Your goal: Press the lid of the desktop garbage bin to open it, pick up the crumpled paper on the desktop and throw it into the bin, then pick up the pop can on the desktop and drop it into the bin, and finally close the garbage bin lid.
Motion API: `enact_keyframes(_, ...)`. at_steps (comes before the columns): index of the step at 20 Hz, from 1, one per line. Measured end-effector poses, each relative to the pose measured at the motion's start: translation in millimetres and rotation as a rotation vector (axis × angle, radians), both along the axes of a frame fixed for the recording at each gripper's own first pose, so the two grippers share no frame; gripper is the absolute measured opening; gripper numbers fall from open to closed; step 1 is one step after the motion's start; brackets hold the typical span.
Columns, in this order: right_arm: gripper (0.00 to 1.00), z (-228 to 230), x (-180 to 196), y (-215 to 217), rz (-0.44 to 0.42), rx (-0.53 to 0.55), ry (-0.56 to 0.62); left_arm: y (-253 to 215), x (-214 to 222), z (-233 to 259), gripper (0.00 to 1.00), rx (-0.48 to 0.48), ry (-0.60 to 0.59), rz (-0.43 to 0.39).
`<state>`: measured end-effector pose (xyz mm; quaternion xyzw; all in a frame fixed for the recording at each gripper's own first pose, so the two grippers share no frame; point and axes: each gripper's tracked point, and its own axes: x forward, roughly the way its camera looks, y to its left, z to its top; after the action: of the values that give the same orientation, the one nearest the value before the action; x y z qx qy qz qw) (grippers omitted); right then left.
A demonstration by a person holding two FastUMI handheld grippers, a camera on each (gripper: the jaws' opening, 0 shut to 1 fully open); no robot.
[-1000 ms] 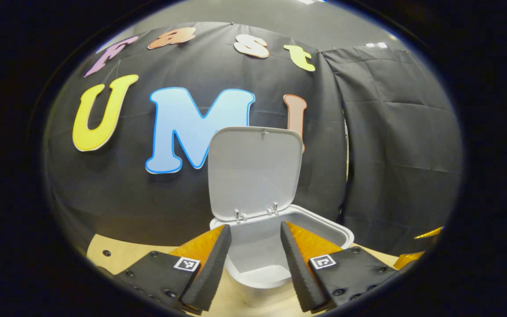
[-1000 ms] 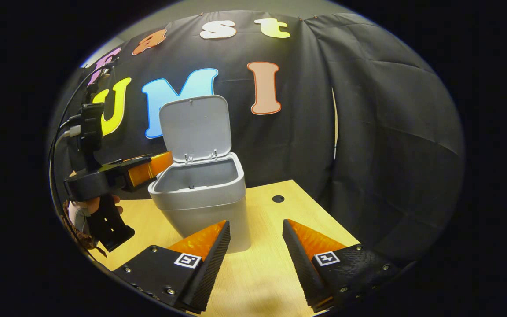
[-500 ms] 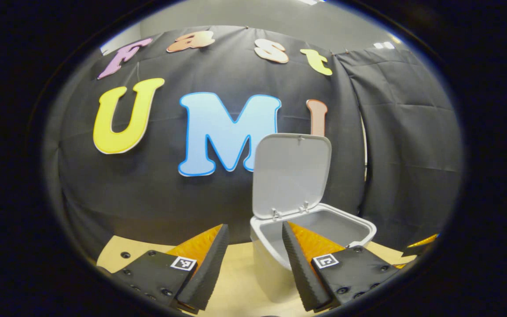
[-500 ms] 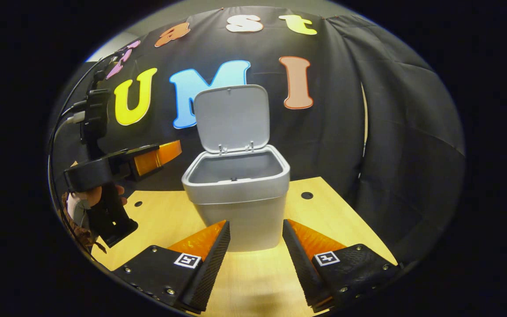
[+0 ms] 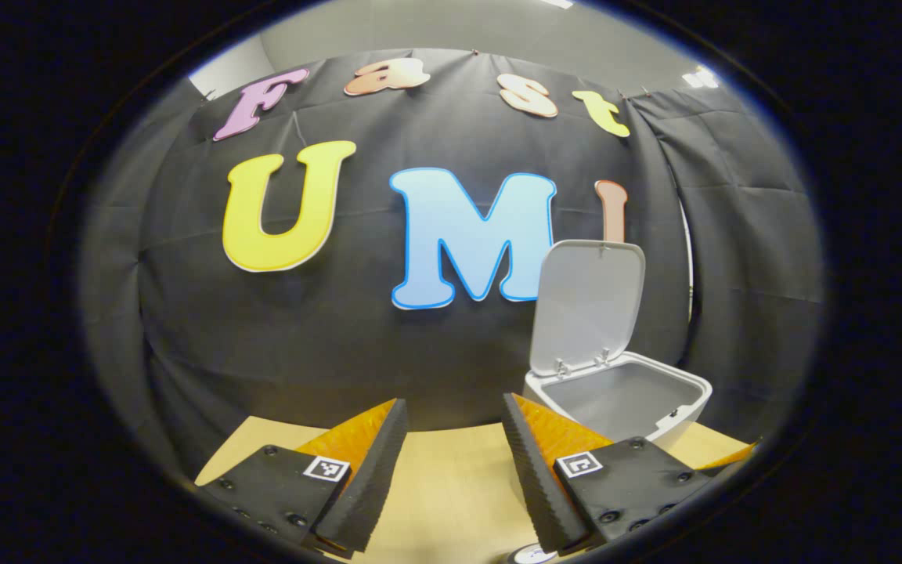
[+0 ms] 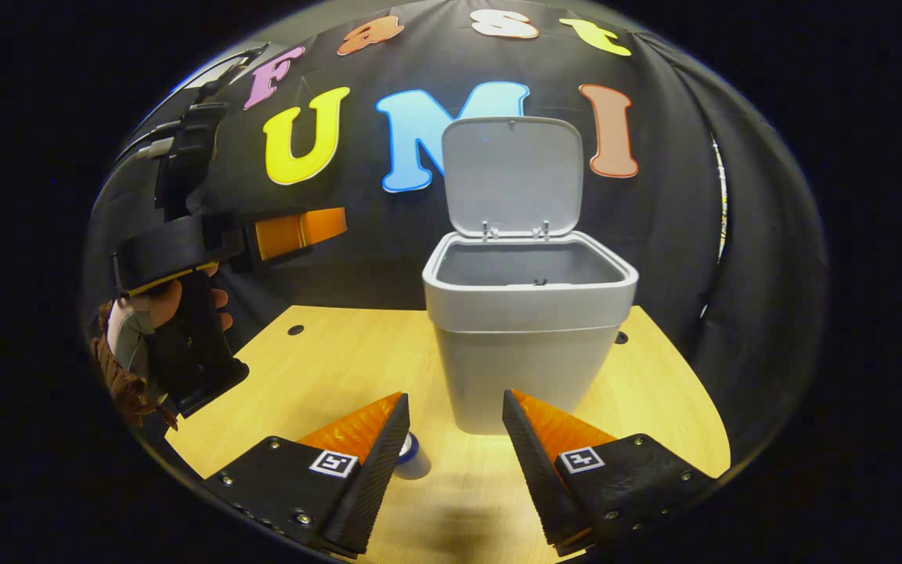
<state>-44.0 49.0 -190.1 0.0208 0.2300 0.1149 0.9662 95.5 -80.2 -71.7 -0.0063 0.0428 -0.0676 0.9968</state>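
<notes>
The grey desktop bin (image 6: pixel 529 345) stands on the wooden table with its lid (image 6: pixel 512 176) upright and the inside bare as far as I see. My right gripper (image 6: pixel 455 399) is open, low over the table just in front of the bin. A pop can's top (image 6: pixel 412 454) peeks out beside its left finger. My left gripper (image 6: pixel 337 225), held by a hand (image 6: pixel 177 301), hovers open to the left of the bin at rim height. In the left gripper view that gripper (image 5: pixel 451 407) is open, the bin (image 5: pixel 615 392) sits to its right, and the can's rim (image 5: pixel 533 554) shows at the bottom edge.
The wooden table (image 6: pixel 341 368) has small dark holes at the left (image 6: pixel 295 330) and behind the bin at the right (image 6: pixel 621 338). Black cloth walls close off the back and the right side.
The left gripper has drawn away from over the bin toward its left. The right gripper has swung left and backed off, bringing the can's top into view. The lid stays up.
</notes>
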Motion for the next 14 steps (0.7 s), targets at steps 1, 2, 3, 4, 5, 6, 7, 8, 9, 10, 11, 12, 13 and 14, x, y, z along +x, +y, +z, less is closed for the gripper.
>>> enact_keyframes(1, 0.91, -4.4, -0.3, 7.8, 0.014, -0.006, 0.008, 7.2, -2.3, -1.3, 0.82, 0.002, 0.003, 0.011)
enact_keyframes(2, 0.97, -5.9, -0.2, 14.3, 0.031, -0.012, 0.015, 13.7, -3.9, -1.9, 0.83, 0.004, 0.004, 0.02)
enact_keyframes(3, 0.96, -10.0, -0.6, 19.1, 0.047, -0.018, 0.023, 20.2, -5.9, -2.0, 0.83, 0.003, 0.006, 0.029)
enact_keyframes(4, 0.96, -14.2, -0.2, 24.2, 0.06, -0.022, 0.032, 26.4, -7.4, -1.7, 0.83, 0.002, 0.006, 0.039)
enact_keyframes(5, 0.96, -21.2, -1.5, 29.5, 0.071, -0.026, 0.042, 32.8, -8.0, -2.1, 0.83, 0.002, 0.008, 0.048)
enact_keyframes(6, 0.97, -26.8, 0.8, 34.4, 0.081, -0.031, 0.051, 38.5, -9.9, -2.8, 0.83, 0.003, 0.009, 0.057)
enact_keyframes(7, 0.97, -31.3, 7.2, 40.6, 0.091, -0.037, 0.06, 45.2, -11.0, -4.2, 0.83, 0.004, 0.01, 0.065)
enact_keyframes(8, 0.98, -34.5, 12.4, 45.7, 0.102, -0.044, 0.07, 50.6, -11.4, -4.5, 0.81, 0.005, 0.011, 0.071)
enact_keyframes(9, 0.97, -39.8, 14.7, 52.3, 0.114, -0.051, 0.082, 55.5, -11.6, -5.2, 0.83, 0.008, 0.013, 0.078)
enact_keyframes(10, 0.97, -44.5, 16.7, 56.5, 0.126, -0.058, 0.093, 60.0, -11.4, -5.9, 0.83, 0.011, 0.015, 0.085)
enact_keyframes(11, 0.98, -48.9, 18.1, 60.8, 0.138, -0.066, 0.106, 65.1, -9.4, -7.2, 0.83, 0.012, 0.016, 0.092)
enact_keyframes(12, 0.98, -53.7, 20.3, 64.1, 0.15, -0.075, 0.116, 69.8, -9.1, -7.6, 0.83, 0.012, 0.017, 0.098)
enact_keyframes(13, 0.97, -62.0, 22.8, 69.0, 0.161, -0.085, 0.127, 74.7, -9.2, -9.2, 0.82, 0.011, 0.018, 0.103)
enact_keyframes(14, 0.97, -69.3, 24.8, 72.5, 0.171, -0.095, 0.138, 78.4, -9.1, -9.9, 0.83, 0.011, 0.019, 0.109)
